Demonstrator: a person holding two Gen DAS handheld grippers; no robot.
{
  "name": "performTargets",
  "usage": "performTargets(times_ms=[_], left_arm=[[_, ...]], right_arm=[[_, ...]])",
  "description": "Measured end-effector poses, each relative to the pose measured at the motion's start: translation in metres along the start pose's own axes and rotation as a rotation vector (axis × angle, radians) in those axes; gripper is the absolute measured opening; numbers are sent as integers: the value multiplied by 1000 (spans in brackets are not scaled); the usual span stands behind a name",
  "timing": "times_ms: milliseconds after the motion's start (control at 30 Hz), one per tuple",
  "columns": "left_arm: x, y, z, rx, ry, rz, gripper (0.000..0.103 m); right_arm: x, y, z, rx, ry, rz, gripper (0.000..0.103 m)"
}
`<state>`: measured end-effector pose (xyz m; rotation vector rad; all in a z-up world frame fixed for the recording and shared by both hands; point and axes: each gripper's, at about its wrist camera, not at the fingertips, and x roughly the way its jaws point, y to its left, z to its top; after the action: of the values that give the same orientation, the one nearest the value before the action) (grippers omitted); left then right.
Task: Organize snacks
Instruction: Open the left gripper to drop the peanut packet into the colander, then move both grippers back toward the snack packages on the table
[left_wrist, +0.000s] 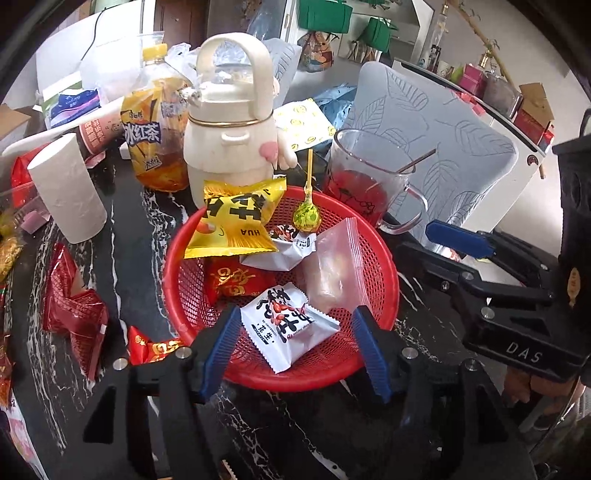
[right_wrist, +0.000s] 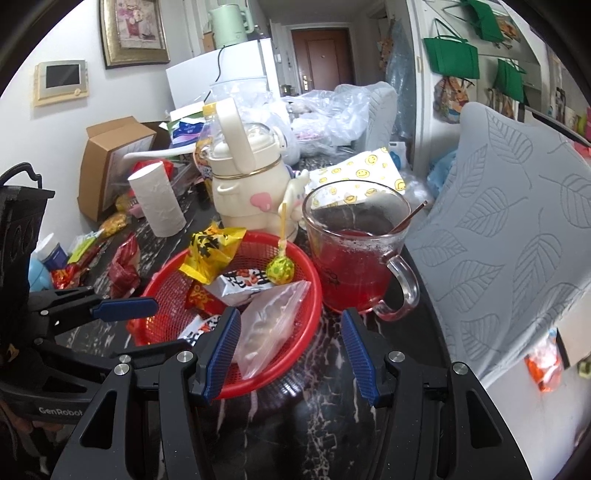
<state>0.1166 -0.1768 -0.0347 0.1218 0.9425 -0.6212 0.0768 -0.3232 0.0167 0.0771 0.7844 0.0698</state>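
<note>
A red mesh basket (left_wrist: 373, 258) (right_wrist: 162, 284) sits on the dark marble table. In it lie a yellow snack bag (left_wrist: 236, 218), a lollipop (left_wrist: 305, 217) (right_wrist: 279, 271), a clear zip bag (left_wrist: 332, 269) (right_wrist: 269, 325), a red candy (left_wrist: 231, 282) and two white peanut packets (left_wrist: 290, 325). My left gripper (left_wrist: 297, 350) is open over the basket's near rim, its fingers either side of the near white packet, not touching it. My right gripper (right_wrist: 288, 356) is open and empty at the basket's right edge. Loose red wrappers (left_wrist: 75, 310) and a red candy (left_wrist: 153, 349) lie left of the basket.
Behind the basket stand a cream kettle-shaped bottle (left_wrist: 232, 122), an iced tea bottle (left_wrist: 155, 136), a paper roll (left_wrist: 66, 188) and a glass mug of red drink (left_wrist: 362, 184) (right_wrist: 351, 251). A grey leaf-pattern cushion (right_wrist: 517, 221) is at the right. More wrappers clutter the left edge.
</note>
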Motion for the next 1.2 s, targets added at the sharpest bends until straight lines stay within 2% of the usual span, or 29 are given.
performTargets(times_ms=[400,733,1200], left_arm=[[-45,3,0,-6,-96,50,62],[-90,9,-10,-24,-177,104,62],[-144,24,-46,-103,-246,205,62]], right_arm=[[-22,22,3,-29,-38,22,57],[-48,55,4,-84,-95,65,57],[-69,104,-8,-175,-119,196,57]])
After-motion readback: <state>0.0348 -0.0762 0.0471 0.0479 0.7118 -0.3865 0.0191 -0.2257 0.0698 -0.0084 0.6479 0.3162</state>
